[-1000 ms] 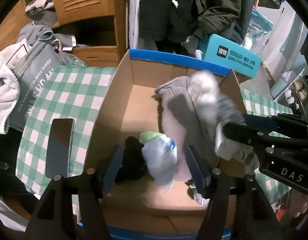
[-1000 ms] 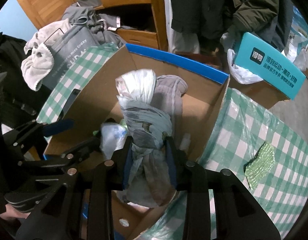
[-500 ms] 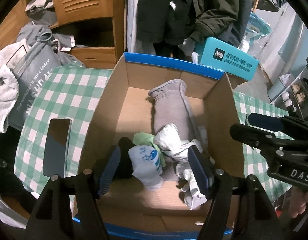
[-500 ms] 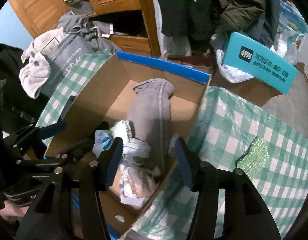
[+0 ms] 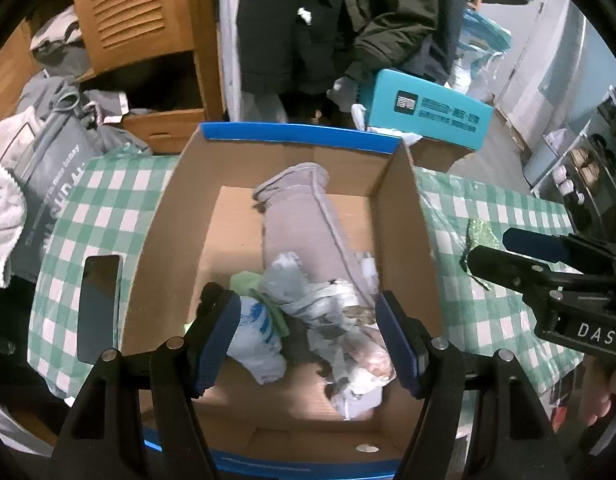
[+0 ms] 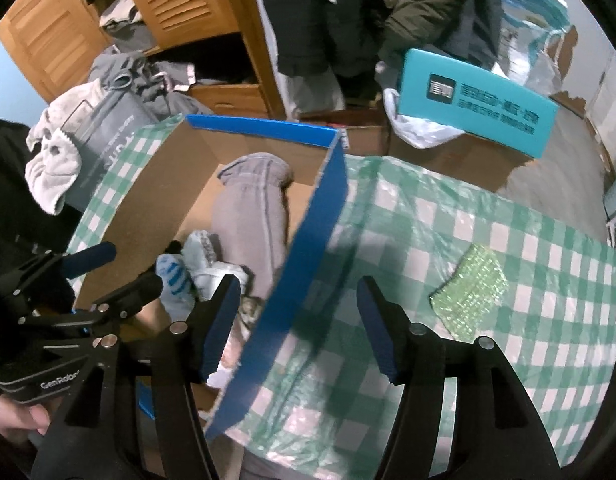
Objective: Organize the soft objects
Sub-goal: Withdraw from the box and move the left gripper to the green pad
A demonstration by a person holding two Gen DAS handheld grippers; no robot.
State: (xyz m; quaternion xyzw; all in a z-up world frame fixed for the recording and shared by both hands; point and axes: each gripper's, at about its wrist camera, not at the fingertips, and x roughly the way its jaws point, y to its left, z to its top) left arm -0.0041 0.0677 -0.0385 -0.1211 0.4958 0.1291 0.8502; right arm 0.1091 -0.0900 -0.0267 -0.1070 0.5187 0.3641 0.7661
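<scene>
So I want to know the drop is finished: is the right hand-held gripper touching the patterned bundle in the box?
Apart. The right wrist view shows the right hand-held gripper open, straddling the cardboard box wall, the patterned bundle lying below, clear of both fingers.

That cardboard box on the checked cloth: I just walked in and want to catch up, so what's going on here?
A person with a gripper in each hand is putting soft things into the cardboard box. A grey garment, a knotted pale bundle and a white and blue sock already lie inside. The right gripper has just been opening and holds nothing; the left gripper hangs open over the box. A green sponge lies on the tablecloth.
</scene>
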